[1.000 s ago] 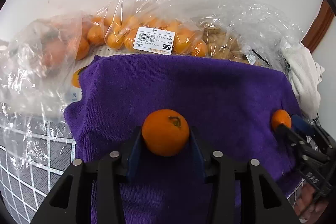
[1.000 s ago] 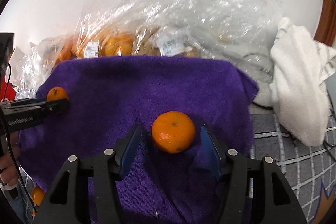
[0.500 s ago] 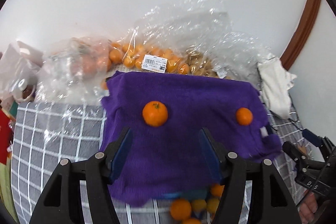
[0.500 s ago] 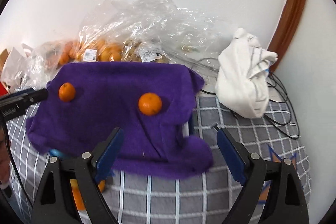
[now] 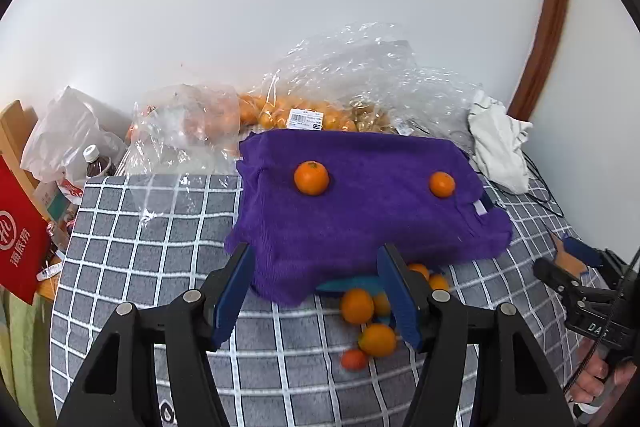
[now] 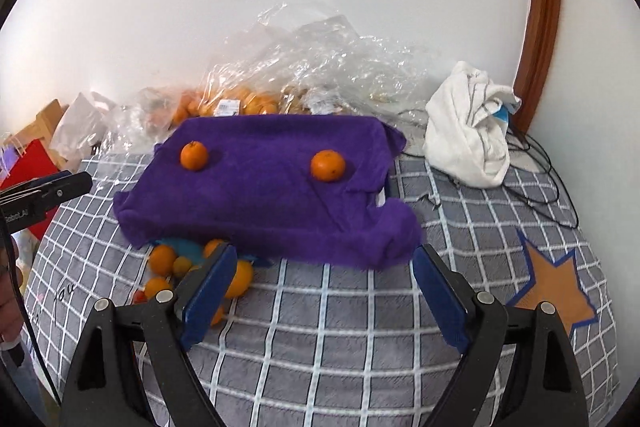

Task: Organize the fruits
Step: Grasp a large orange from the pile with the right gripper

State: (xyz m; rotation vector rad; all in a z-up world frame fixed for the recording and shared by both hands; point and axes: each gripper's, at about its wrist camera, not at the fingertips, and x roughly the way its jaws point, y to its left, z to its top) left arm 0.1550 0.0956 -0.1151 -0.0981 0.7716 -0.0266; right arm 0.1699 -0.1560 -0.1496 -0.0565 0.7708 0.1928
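Left wrist view: we count two oranges on the purple towel [image 5: 360, 219], the left orange [image 5: 311, 178] and the right orange [image 5: 442, 184], well apart from each other. The towel lies on a grey checked cloth [image 5: 160, 247]. At the towel's near edge we count about six loose oranges [image 5: 357, 305] clustered around something teal; the blur makes the count uncertain. The left gripper [image 5: 316, 291] has just been opening; its jaws stand moderately apart with nothing between them. The left orange lies well beyond the blue pads, further up the towel, and the loose cluster sits just beside the right-hand pad. Behind the towel we see clear plastic bags [image 5: 320, 99] with more small orange fruit, one white price label [image 5: 306, 119], one white cloth [image 5: 498, 147] to the right, one bottle [image 5: 94, 163] and one red bag [image 5: 20, 239] to the left. The right gripper [image 5: 560, 267] shows at the right edge, with fingers [image 5: 596, 383] of a hand below it. Right wrist view: the same two oranges rest on the towel, left [image 6: 194, 155] and right [image 6: 328, 165]. The right gripper [image 6: 320, 295] has just been opening; its jaws stand wide and empty. The right orange lies well ahead of the pads, roughly centred between them. The loose cluster [image 6: 162, 259] lies by the left pad, partly hidden behind it. One orange star [image 6: 550, 287] marks the cloth on the right. The left gripper [image 6: 52, 187] enters from the left edge.
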